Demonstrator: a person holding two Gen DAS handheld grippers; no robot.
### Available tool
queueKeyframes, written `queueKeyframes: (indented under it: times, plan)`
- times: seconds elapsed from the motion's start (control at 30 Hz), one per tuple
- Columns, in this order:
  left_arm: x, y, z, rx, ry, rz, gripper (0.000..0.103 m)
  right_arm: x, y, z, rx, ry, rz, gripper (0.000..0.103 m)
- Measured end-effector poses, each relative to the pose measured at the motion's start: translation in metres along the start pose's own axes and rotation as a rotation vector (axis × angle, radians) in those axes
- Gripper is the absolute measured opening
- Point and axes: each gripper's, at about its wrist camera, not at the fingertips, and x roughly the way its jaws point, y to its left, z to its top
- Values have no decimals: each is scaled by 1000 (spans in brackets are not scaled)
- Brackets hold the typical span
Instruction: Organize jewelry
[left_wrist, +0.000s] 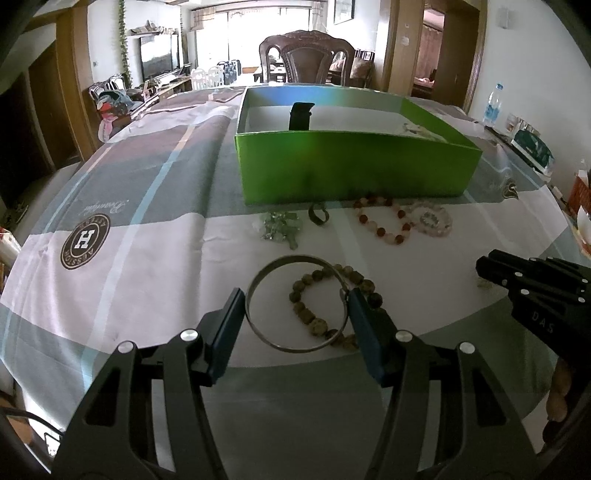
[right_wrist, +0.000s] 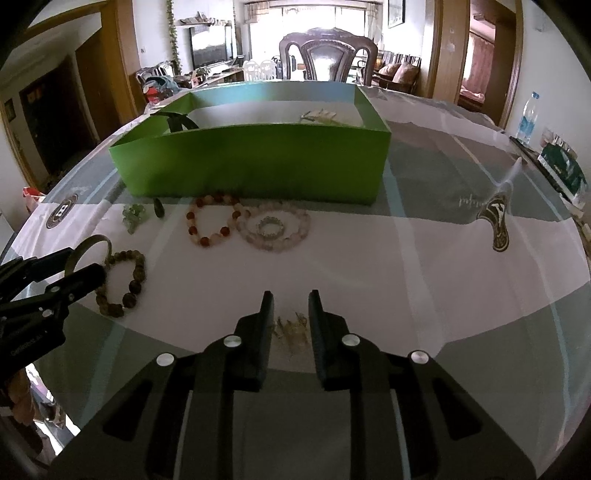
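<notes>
I see the metal bangle (left_wrist: 295, 302) lying on the desk (left_wrist: 147, 295) over a brown bead bracelet (left_wrist: 332, 306), spanned by my left hand-held gripper (left_wrist: 295, 325), its pads at the rim. My right hand-held gripper (right_wrist: 291, 328) stands narrow around a small gold chain (right_wrist: 291, 326); contact unclear. Farther off, near the green box (right_wrist: 258, 166), lie more bracelets.

Green box (left_wrist: 351, 170), red-and-white bead bracelet (left_wrist: 382, 218), brown bead bracelet (left_wrist: 314, 317).

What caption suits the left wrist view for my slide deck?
Left tool straddling a metal bangle before a green box.
</notes>
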Motion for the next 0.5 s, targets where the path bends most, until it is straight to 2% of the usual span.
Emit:
queueKeyframes:
  times: [0.27,0.4,0.43,0.47,0.5]
  plan:
    - [0,-1,1,1,5,-2,58,-4,1,2,-2,-11,6,16]
    - [0,-2,1,4,6,-4,58,0,0,2,10,11,-2,17]
    - [1,-2,1,4,6,-4,58,1,-1,1,14,15,-4,19]
    - [1,-2,1,5,7,-5,58,3,-1,1,19,24,-11,30]
    - [1,-2,1,5,8,-5,58,5,-1,1,21,26,-18,45]
